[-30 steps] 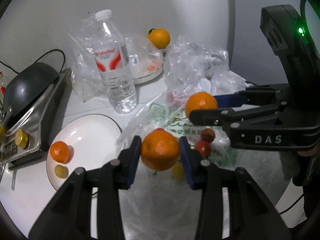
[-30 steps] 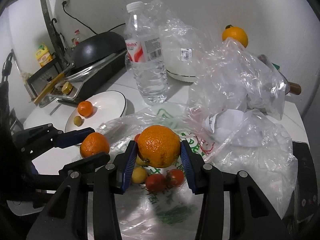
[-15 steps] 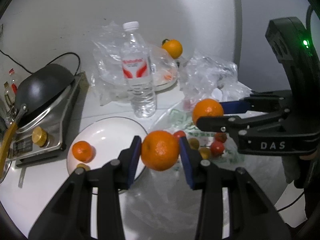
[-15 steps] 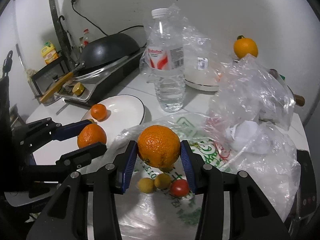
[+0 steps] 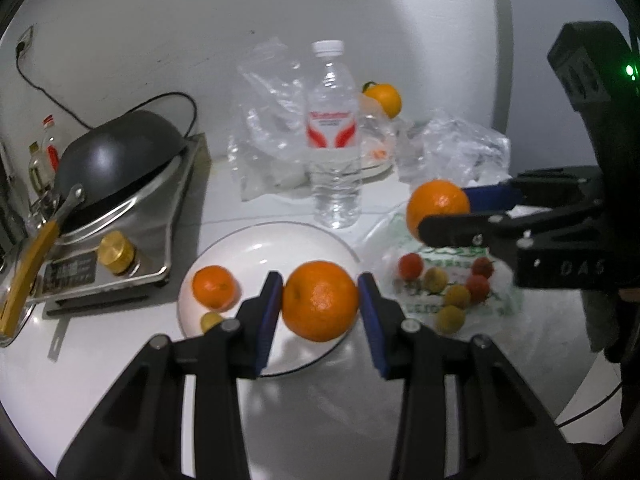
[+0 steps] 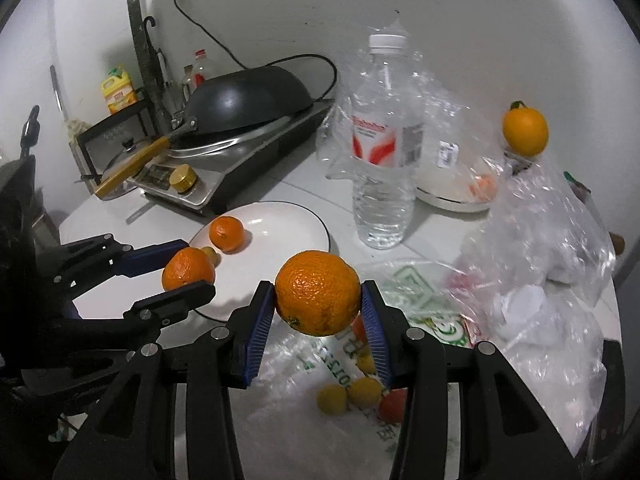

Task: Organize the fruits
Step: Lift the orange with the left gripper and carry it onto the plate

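Note:
My left gripper [image 5: 320, 300] is shut on an orange [image 5: 320, 300] and hangs over the near right part of the white plate [image 5: 260, 248]. On that plate lie a small mandarin [image 5: 214, 287] and a tiny yellow fruit [image 5: 211, 321]. My right gripper [image 6: 318, 298] is shut on a second orange [image 6: 318, 298], held above the printed plastic bag [image 6: 420, 312], just right of the plate [image 6: 280, 232]. Several small red and yellow fruits [image 5: 448, 288] lie loose on the bag. In the right wrist view the left gripper's orange [image 6: 188, 269] shows at the plate's near left rim.
A water bottle [image 5: 334, 136] stands behind the plate. Crumpled clear bags [image 6: 540, 240], a covered dish [image 6: 456, 196] and another orange [image 6: 525, 128] sit at the back right. A black wok on a steel cooker [image 5: 116, 184] fills the left. The table's edge runs close on the right.
Both grippers have carried their oranges leftward, away from the bag and toward the plate. The left orange now hangs over the plate; the right one has risen a little.

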`<action>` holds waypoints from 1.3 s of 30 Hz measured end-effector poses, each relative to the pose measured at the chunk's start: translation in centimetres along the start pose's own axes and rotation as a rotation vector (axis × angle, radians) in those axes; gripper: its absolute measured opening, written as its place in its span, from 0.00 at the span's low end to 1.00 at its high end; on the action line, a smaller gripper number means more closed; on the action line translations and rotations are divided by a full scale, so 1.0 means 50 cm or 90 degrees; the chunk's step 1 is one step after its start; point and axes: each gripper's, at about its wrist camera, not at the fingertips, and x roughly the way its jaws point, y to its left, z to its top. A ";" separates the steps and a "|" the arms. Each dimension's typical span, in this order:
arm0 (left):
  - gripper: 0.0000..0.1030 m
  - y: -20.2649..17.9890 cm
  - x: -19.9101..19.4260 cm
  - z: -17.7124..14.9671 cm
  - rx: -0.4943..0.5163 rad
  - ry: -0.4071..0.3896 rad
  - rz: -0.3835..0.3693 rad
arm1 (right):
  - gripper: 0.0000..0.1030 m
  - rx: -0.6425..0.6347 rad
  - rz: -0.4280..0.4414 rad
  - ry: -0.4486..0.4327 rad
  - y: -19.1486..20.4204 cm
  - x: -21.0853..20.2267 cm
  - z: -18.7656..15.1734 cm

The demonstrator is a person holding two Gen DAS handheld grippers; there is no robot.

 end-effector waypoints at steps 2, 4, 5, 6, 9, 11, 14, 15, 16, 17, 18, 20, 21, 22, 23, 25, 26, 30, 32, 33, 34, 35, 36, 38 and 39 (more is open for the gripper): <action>0.39 0.016 0.007 -0.006 -0.005 0.005 0.007 | 0.45 -0.006 0.004 0.001 0.011 0.009 0.005; 0.39 0.032 0.015 -0.013 -0.008 0.011 0.016 | 0.45 -0.009 0.008 0.004 0.022 0.018 0.010; 0.39 0.037 0.018 -0.016 -0.009 0.013 0.018 | 0.45 -0.011 0.010 0.007 0.027 0.024 0.012; 0.39 0.045 0.024 -0.021 -0.012 0.017 0.021 | 0.45 -0.013 0.013 0.010 0.032 0.030 0.014; 0.39 0.062 0.038 -0.031 -0.015 0.025 0.027 | 0.45 -0.020 0.017 0.018 0.045 0.047 0.019; 0.39 0.071 0.045 -0.038 -0.016 0.029 0.029 | 0.45 -0.023 0.019 0.023 0.050 0.056 0.020; 0.39 0.081 0.063 -0.049 -0.019 0.042 0.037 | 0.45 -0.026 0.022 0.030 0.058 0.071 0.022; 0.39 0.084 0.071 -0.054 -0.018 0.049 0.036 | 0.45 -0.026 0.023 0.033 0.061 0.075 0.022; 0.39 0.086 0.078 -0.058 -0.017 0.055 0.034 | 0.45 -0.026 0.023 0.037 0.063 0.081 0.023; 0.39 0.087 0.085 -0.061 -0.016 0.061 0.034 | 0.45 -0.027 0.022 0.040 0.066 0.087 0.024; 0.39 0.087 0.087 -0.063 -0.016 0.062 0.033 | 0.45 -0.029 0.024 0.042 0.068 0.092 0.026; 0.39 0.091 0.095 -0.068 -0.015 0.068 0.031 | 0.45 -0.031 0.025 0.048 0.074 0.103 0.029; 0.39 0.094 0.101 -0.072 -0.017 0.074 0.029 | 0.45 -0.033 0.025 0.049 0.077 0.107 0.031; 0.39 0.096 0.105 -0.075 -0.018 0.077 0.027 | 0.45 -0.034 0.027 0.049 0.079 0.110 0.033; 0.39 0.098 0.109 -0.077 -0.020 0.079 0.025 | 0.45 -0.037 0.028 0.050 0.083 0.115 0.037; 0.39 0.101 0.112 -0.078 -0.024 0.079 0.017 | 0.45 -0.037 0.031 0.055 0.090 0.128 0.044; 0.39 0.103 0.113 -0.077 -0.025 0.079 0.014 | 0.45 -0.037 0.033 0.057 0.093 0.134 0.047; 0.39 0.105 0.121 -0.076 -0.018 0.084 0.003 | 0.45 -0.039 0.044 0.075 0.118 0.169 0.063; 0.40 0.107 0.122 -0.076 -0.020 0.083 -0.001 | 0.45 -0.044 0.052 0.086 0.129 0.188 0.069; 0.40 0.111 0.124 -0.075 -0.022 0.082 -0.004 | 0.45 -0.045 0.054 0.091 0.133 0.197 0.071; 0.40 0.113 0.125 -0.074 -0.024 0.081 -0.006 | 0.45 -0.045 0.057 0.097 0.134 0.207 0.073; 0.40 0.114 0.124 -0.075 -0.024 0.079 -0.009 | 0.45 -0.043 0.060 0.103 0.137 0.216 0.074; 0.40 0.115 0.123 -0.075 -0.024 0.079 -0.010 | 0.45 -0.041 0.062 0.107 0.139 0.224 0.075; 0.40 0.117 0.120 -0.077 -0.024 0.077 -0.014 | 0.45 -0.040 0.066 0.116 0.143 0.236 0.076; 0.40 0.115 0.117 -0.078 -0.022 0.077 -0.015 | 0.45 -0.039 0.068 0.122 0.145 0.243 0.075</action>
